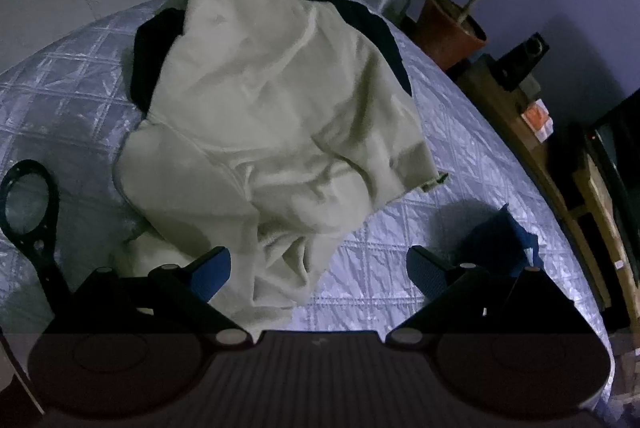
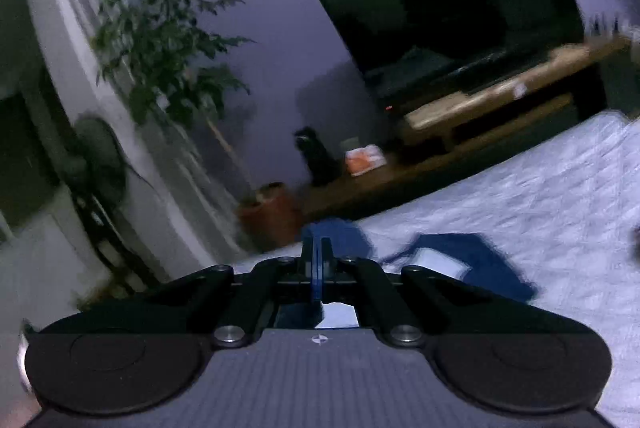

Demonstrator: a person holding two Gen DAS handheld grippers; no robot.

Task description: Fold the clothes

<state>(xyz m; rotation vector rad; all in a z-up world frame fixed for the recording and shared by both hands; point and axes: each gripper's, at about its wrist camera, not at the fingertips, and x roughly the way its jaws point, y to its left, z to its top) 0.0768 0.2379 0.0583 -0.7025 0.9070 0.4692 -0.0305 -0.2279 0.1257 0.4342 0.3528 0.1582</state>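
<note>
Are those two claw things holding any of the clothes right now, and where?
Left gripper: jaws open, nothing held. Right gripper: jaws shut, nothing visibly between them.

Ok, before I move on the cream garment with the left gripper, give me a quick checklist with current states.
1. Left gripper open: ok, jaws wide apart, nothing between the pads.
2. Cream garment within view: ok, crumpled on the quilted cover.
3. Garment flat: not ok, bunched over dark clothes.
4. Right gripper shut: ok.
5. Right gripper holding blue cloth: cannot tell, picture blurred.
6. Magnifier clear of garment: ok.
</note>
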